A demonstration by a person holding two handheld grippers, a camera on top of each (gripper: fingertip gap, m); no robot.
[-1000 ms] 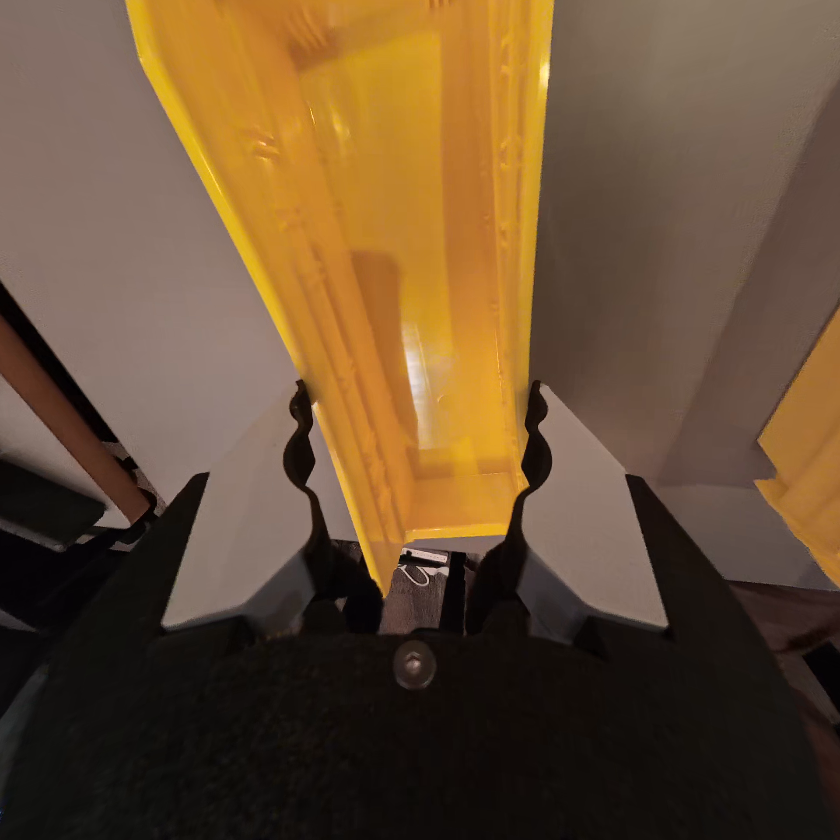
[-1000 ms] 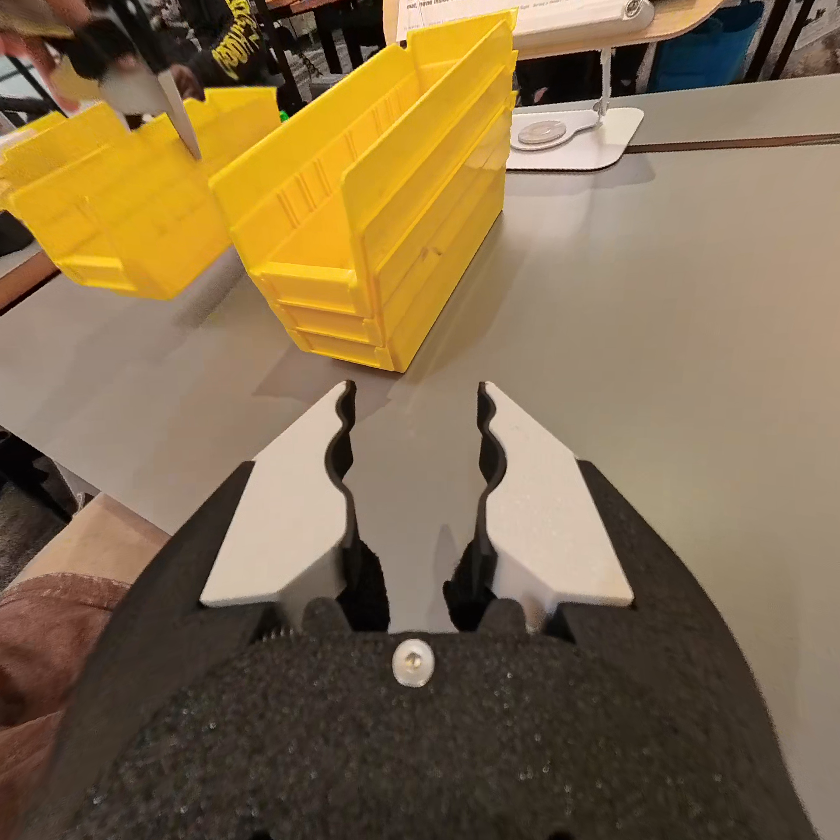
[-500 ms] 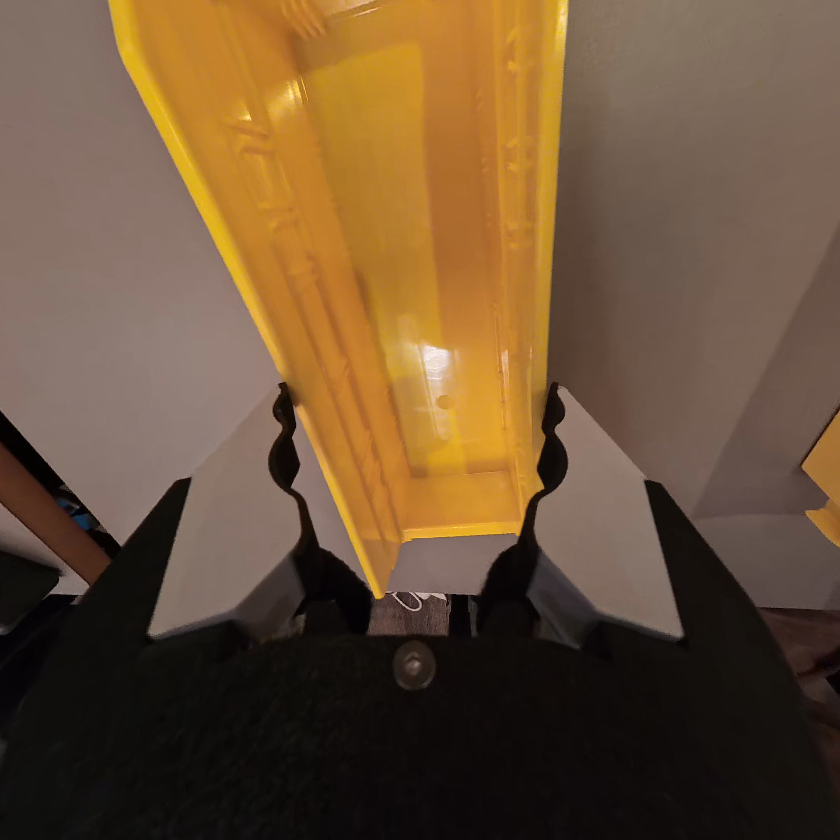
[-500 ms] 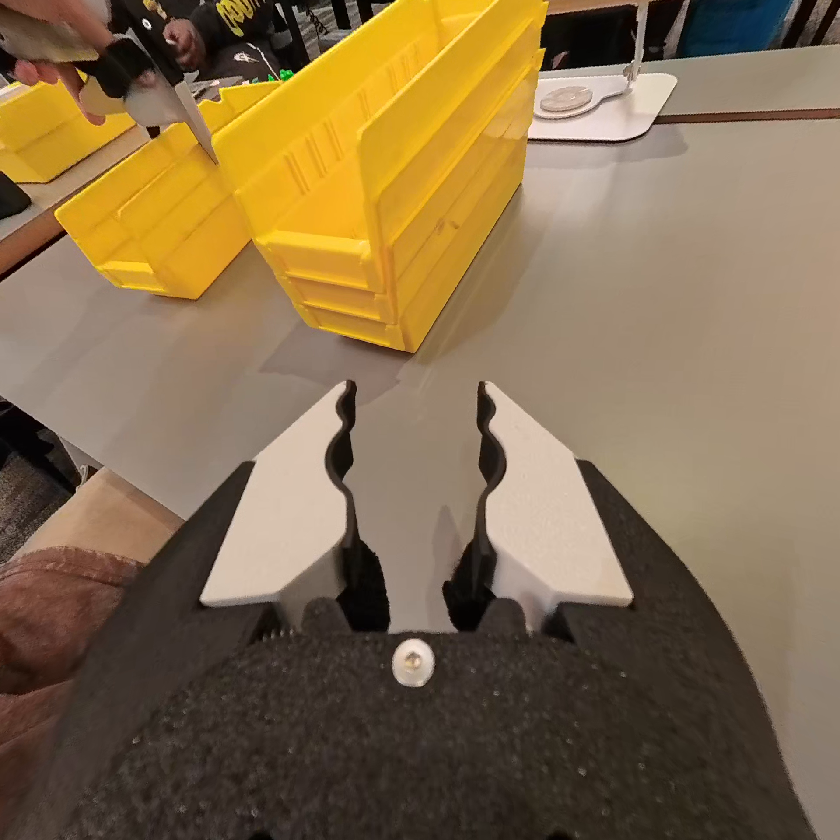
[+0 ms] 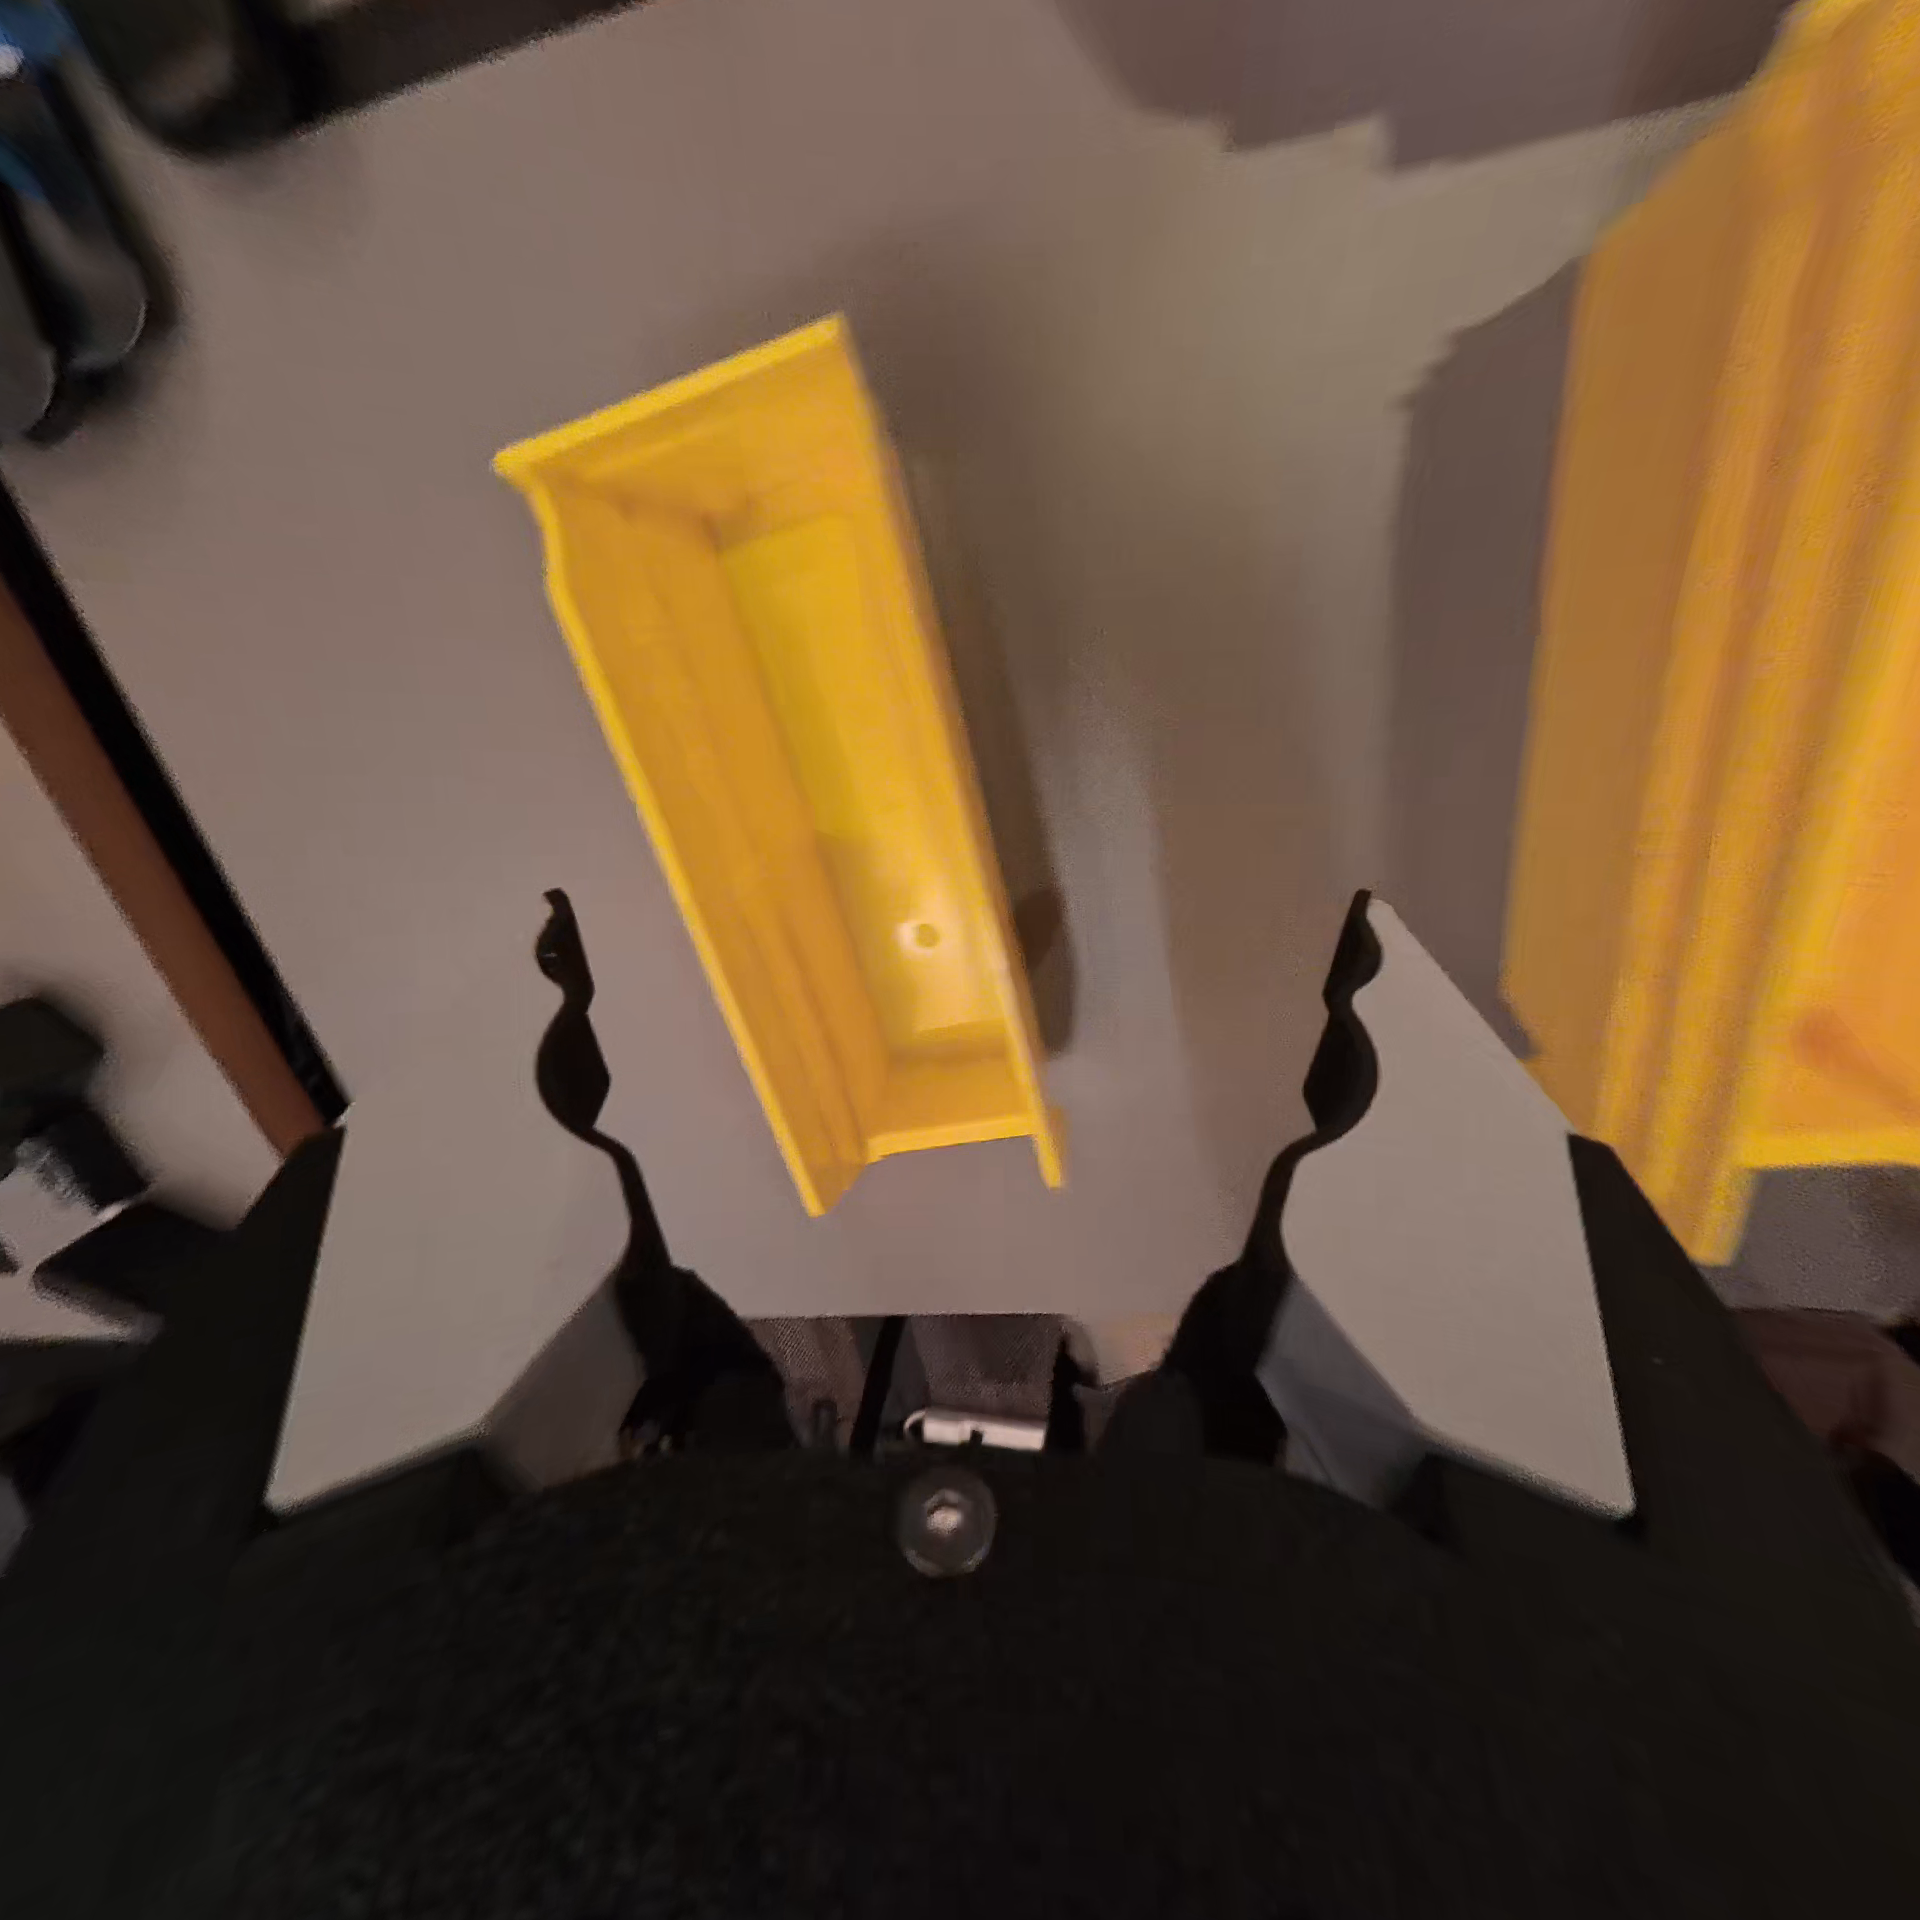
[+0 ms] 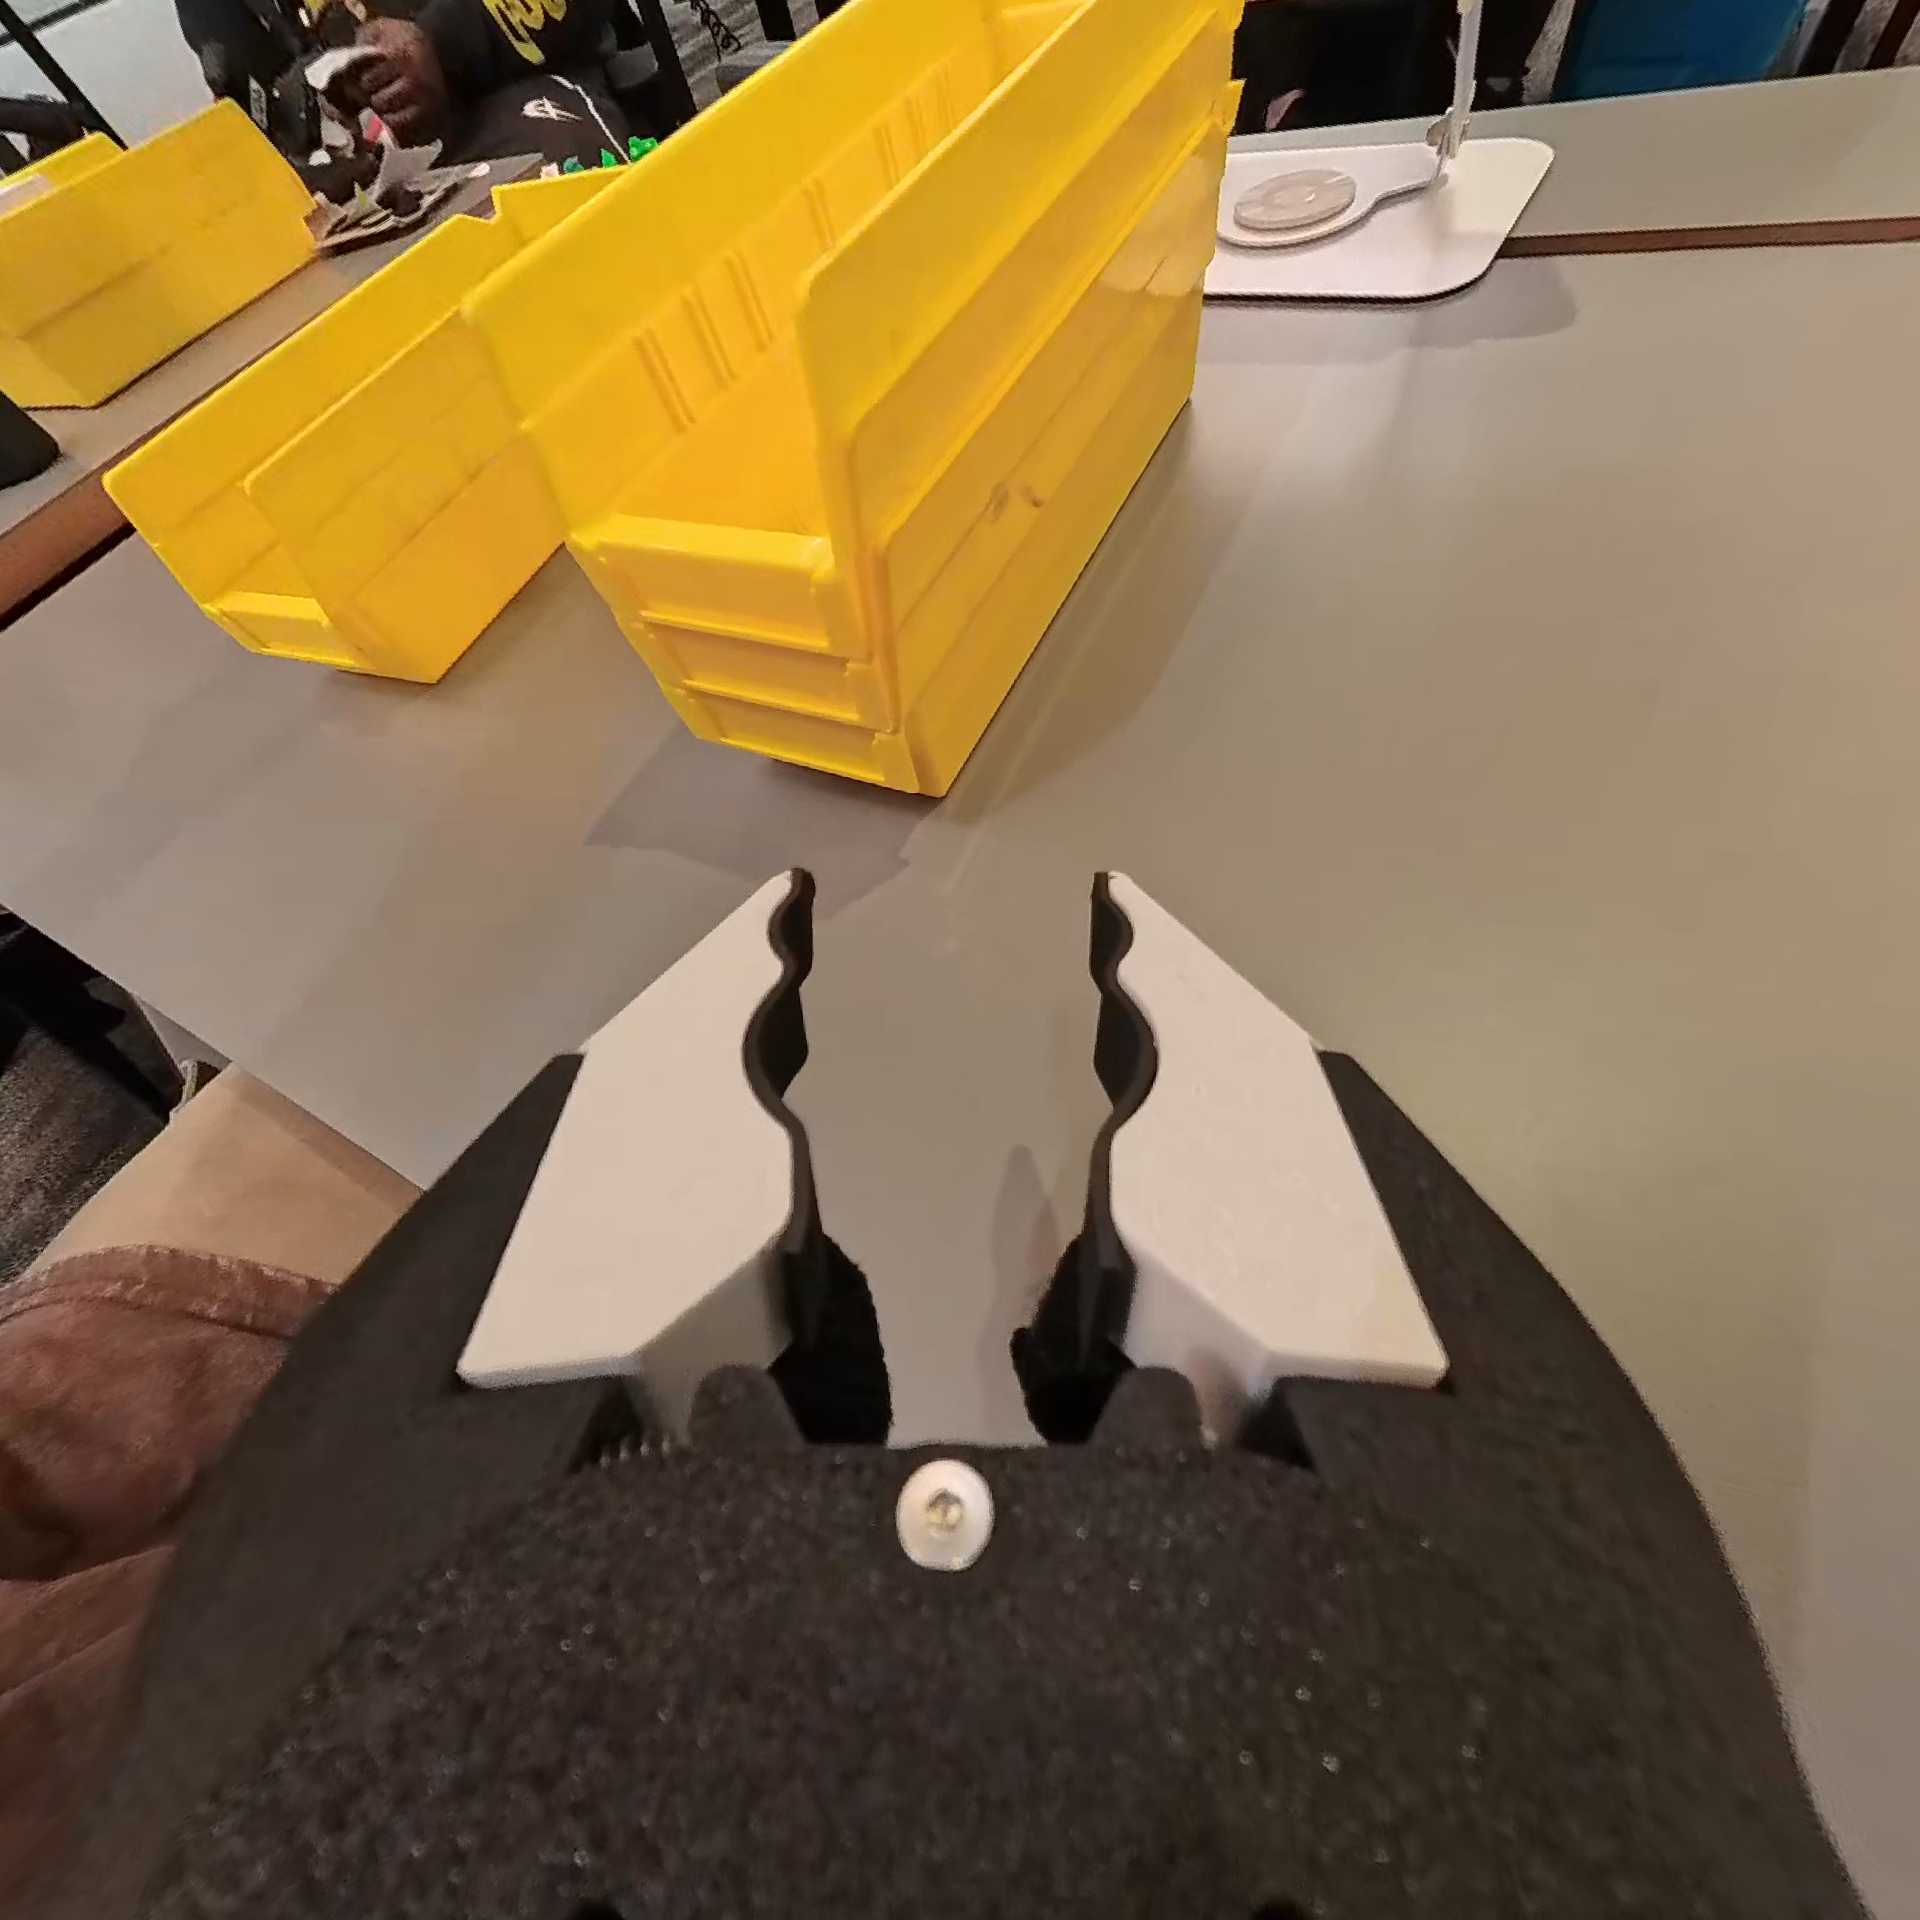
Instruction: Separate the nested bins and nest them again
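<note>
Both grippers' fingers (image 5: 1455,1195) gape empty, left gripper (image 5: 956,1039) above the lone yellow bin (image 5: 790,769), nested stack (image 6: 883,416) at 2 o'clock; a one-wall grab could tip it.

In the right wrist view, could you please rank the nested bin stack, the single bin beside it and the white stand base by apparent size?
1. nested bin stack
2. single bin
3. white stand base, though it lies farther away, so its rank is unsure.

Left gripper (image 5: 956,914) jaws wide apart, nothing held. Single yellow bin (image 5: 790,769) on grey table (image 5: 312,520) below. Nested bins (image 5: 1714,675) at right, blurred.
</note>
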